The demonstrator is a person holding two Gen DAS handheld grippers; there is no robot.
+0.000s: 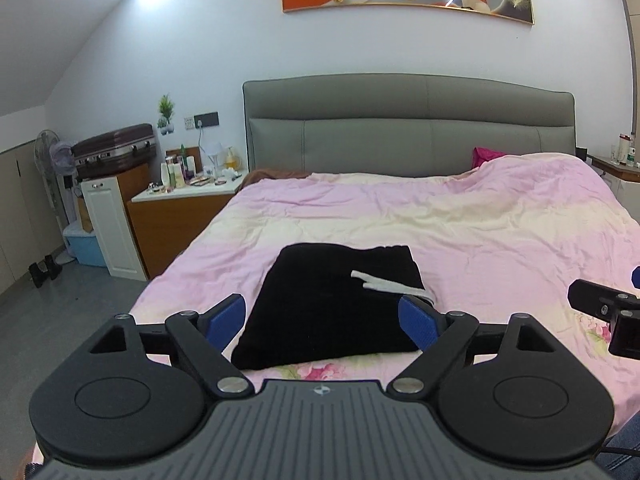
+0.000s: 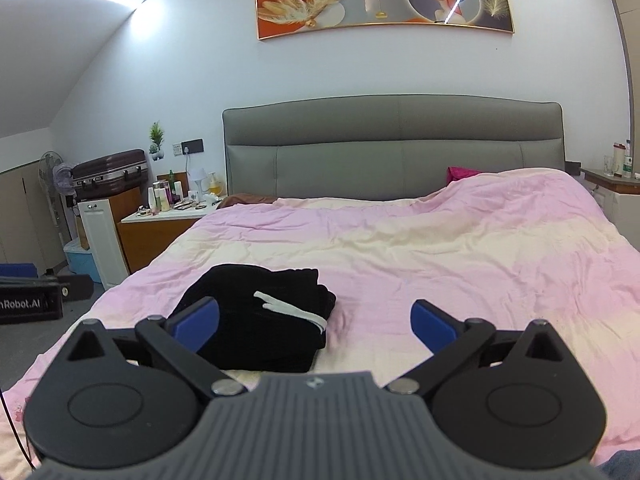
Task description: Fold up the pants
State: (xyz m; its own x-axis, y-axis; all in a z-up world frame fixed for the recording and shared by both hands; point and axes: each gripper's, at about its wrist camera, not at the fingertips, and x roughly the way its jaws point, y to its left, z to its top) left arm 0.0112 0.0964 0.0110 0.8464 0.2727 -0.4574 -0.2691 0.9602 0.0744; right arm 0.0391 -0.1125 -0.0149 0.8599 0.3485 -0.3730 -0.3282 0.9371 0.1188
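A nightstand (image 1: 188, 200) stood left of the bed (image 1: 400, 208). The left gripper (image 1: 324, 316) hung wide, nothing between its pads. The folded black pants (image 1: 332, 304) lay on the pink cover near the bed's foot, white stripe up. The right gripper (image 2: 316, 322) was likewise wide and empty, pants toward its left finger.

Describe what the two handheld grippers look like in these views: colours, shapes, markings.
Both are alike: the left gripper and right gripper have a grey ribbed body with a small round emblem, two black rounded housings, black linkage bars with silver pivot pins, and fingers faced with blue textured pads. White lettering ending "Robot.AI" marks the left gripper's side in the right wrist view.
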